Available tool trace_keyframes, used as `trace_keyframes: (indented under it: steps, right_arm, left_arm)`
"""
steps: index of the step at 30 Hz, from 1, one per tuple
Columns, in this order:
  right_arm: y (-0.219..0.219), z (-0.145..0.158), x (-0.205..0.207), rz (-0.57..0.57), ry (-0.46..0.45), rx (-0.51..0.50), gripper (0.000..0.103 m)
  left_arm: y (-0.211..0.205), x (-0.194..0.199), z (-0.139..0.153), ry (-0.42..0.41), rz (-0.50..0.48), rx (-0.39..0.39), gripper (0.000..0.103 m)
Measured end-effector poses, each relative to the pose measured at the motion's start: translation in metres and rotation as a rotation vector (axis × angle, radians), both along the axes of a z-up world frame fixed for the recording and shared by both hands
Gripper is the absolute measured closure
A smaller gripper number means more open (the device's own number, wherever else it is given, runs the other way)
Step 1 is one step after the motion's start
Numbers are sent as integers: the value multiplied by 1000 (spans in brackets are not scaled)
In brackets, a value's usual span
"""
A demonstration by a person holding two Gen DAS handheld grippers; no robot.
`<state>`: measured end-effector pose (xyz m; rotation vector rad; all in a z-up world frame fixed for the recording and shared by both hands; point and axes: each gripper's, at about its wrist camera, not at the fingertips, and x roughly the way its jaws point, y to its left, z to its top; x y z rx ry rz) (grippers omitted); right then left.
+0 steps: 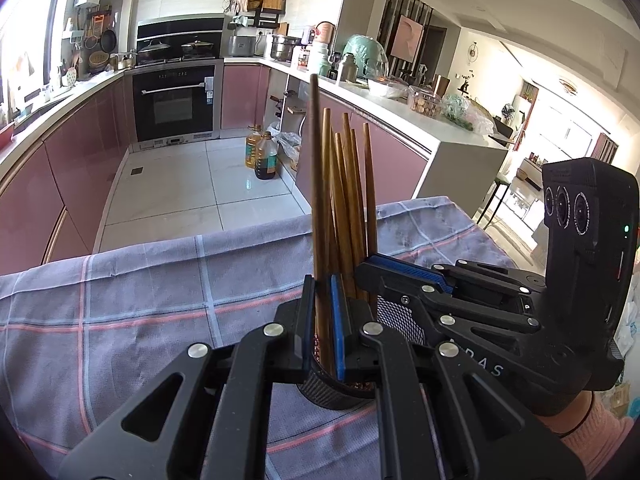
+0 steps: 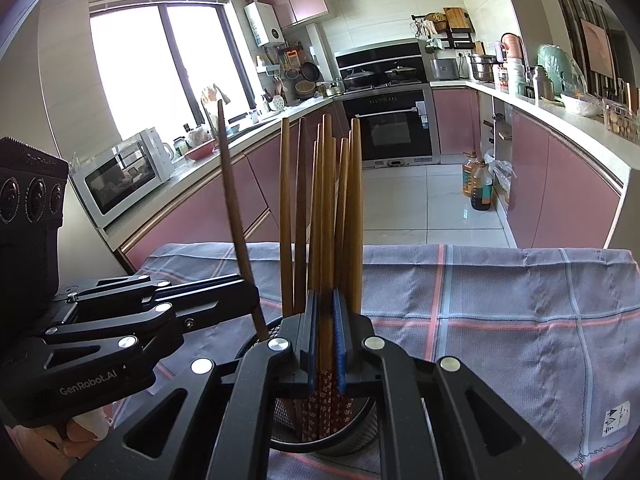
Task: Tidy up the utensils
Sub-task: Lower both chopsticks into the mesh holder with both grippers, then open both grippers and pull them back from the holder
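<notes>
A black mesh holder [image 2: 352,432] is taken as the landmark; it stands on the bench [image 2: 520,320], which is covered by a grey-blue checked cloth [image 1: 140,300]. A bundle of wooden chopsticks [image 2: 340,208] is seen standing upright inside the holder, thin ends up and patterned ends down.

The left tool [image 1: 322,320] is seen clamped on a single darker chopstick [image 1: 316,168], which is held nearly upright at the holder's rim, on the side away from the right tool. Its lower end is hidden behind the blue pads, so whether it has touched the holder's floor cannot be told. The right tool [image 2: 325,340] is seen closed on one chopstick [image 2: 327,216] in the middle of the bundle, directly above the holder, with the patterned end reaching down inside.

The step in hand is judged to be the placing of the last chopsticks into the holder: both sticks are already lined up over it and are partly within it. No loose utensils are seen on the cloth around the holder.

For the next move, both sticks would need to be lowered until they are borne by the holder, and then released by parting the pads. The tools should be drawn away upward and outward from the holder, so that the bundle is not dragged and the light holder is not tipped.
</notes>
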<state>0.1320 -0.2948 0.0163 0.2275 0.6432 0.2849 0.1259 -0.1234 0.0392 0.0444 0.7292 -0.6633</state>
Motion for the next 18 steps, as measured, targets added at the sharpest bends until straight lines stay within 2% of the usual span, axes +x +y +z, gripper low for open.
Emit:
trace_keyframes:
  steps: [3,6,8,10,13,16,18]
  right_arm:
    - [0,-2,-4,2,-1,-1,95]
    - [0,-2,-4,2,0,0,95]
    - [0,-2,-4,2,-1,0,95]
    - [1,-2,-7,6,-4,-1,93]
    - [3,-1,-14,5,-14,-11,84]
    - [3,0,-24,-1,-31,-25,72]
    - [5,2,-31,-10,-47,-39,53]
  left_arm:
    - [1,-1,-2,1,3,3,95]
    - [3,-4,-3,-2,7,0,89]
    - [4,-6,-3,-9,13,3,80]
    - [8,-9,-5,-14,23,0,74]
    - [19,-13,-6,-13,49,-25,69]
    - [33,-21,-5,-37,85,-47,57]
    - [42,-28,-2,-65,110,-56,45]
